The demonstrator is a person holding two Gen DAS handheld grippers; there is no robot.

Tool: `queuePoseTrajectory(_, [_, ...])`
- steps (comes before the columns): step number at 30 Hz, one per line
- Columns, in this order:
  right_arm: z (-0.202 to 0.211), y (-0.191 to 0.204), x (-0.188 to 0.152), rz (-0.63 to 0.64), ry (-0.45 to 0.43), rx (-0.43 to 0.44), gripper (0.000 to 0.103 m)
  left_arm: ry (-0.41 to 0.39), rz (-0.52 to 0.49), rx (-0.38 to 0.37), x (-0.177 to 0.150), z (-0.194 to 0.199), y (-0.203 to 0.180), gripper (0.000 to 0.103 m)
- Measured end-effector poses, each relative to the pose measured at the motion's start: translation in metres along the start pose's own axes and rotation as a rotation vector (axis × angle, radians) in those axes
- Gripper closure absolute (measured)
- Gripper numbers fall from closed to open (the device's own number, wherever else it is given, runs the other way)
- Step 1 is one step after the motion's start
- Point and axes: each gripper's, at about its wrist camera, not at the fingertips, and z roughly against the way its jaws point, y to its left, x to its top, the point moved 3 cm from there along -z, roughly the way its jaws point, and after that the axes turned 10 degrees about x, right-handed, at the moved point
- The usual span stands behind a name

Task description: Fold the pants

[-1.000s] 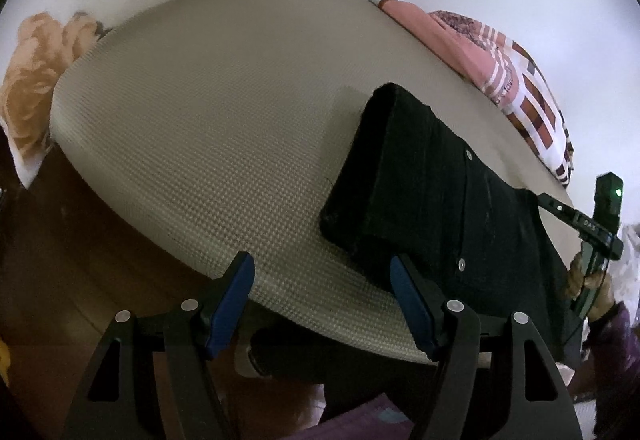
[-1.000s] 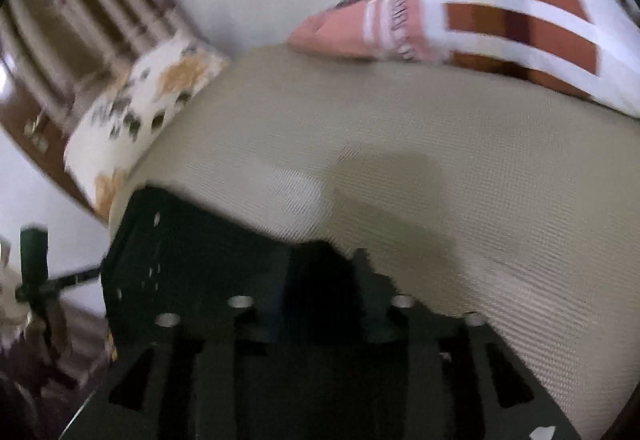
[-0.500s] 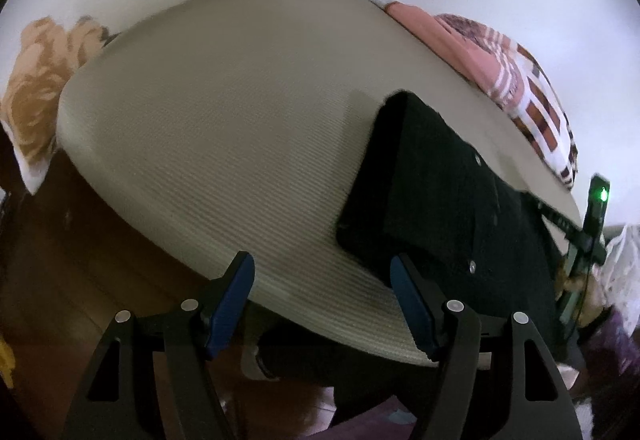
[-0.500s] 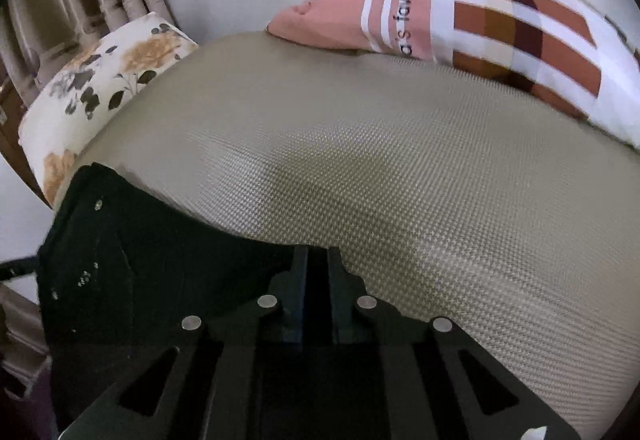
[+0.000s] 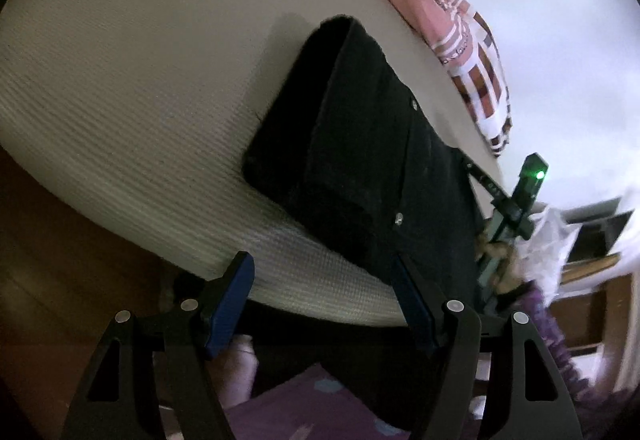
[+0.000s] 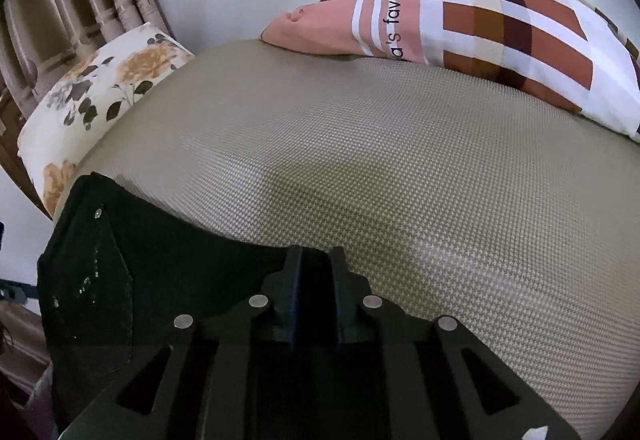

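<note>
- Black folded pants [image 5: 360,144] lie on a beige woven mat [image 5: 140,88] that covers the bed, close to the mat's near edge.
- Left wrist view: the left tongs [image 5: 320,280], with blue-padded fingers [image 5: 236,296], are spread wide with nothing between them, hovering just off the mat's edge. The pants sit at about 1 o'clock from them.
- At 3 o'clock in that view, the right tongs' handle with a green light [image 5: 538,174] shows beside the far end of the pants.
- Right wrist view: the right tongs [image 6: 314,268] are clenched, fingers nearly together, pinching the edge of the pants [image 6: 132,272]; the black cloth spreads toward 9 o'clock.
- A pink, brown and white checked pillow [image 6: 480,20] rests on the mat at 1 o'clock.
- A white floral cushion with orange flowers [image 6: 100,92] lies at 10 o'clock, beside a wooden spindle headboard [image 6: 72,4].
</note>
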Motion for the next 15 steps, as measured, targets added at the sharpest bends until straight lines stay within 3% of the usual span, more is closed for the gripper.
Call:
queuePoseTrajectory(1, [0.000,0.001,0.000,0.007,-0.001,-0.008,0.093,-0.022,0.017,-0.019,0.001,0.002,-0.001,0.041])
queuePoseTrajectory(2, [0.000,0.002,0.000,0.009,-0.002,-0.011,0.093,-0.046,0.017,-0.019,0.002,0.006,-0.002,0.076])
queuePoseTrajectory(3, [0.000,0.002,0.000,0.008,-0.002,-0.011,0.093,-0.064,-0.001,0.007,0.006,0.009,-0.007,0.090])
queuePoseTrajectory(7, [0.000,0.001,0.000,0.000,-0.008,-0.011,0.091,-0.103,-0.056,0.090,0.014,0.006,-0.022,0.090])
queuePoseTrajectory(9, [0.001,-0.001,-0.001,-0.013,-0.014,-0.036,0.076,-0.144,-0.087,0.104,0.020,0.009,-0.031,0.090])
queuePoseTrajectory(12, [0.003,-0.006,0.000,-0.038,-0.026,-0.035,0.070,-0.227,-0.159,0.114,0.034,0.024,-0.049,0.090])
queuePoseTrajectory(13, [0.004,-0.005,0.000,-0.036,-0.030,-0.055,0.070,-0.245,-0.216,0.153,0.037,0.022,-0.055,0.090])
queuePoseTrajectory(15, [0.003,-0.003,0.000,-0.023,-0.029,-0.069,0.070,-0.200,-0.217,0.191,0.035,0.010,-0.047,0.090])
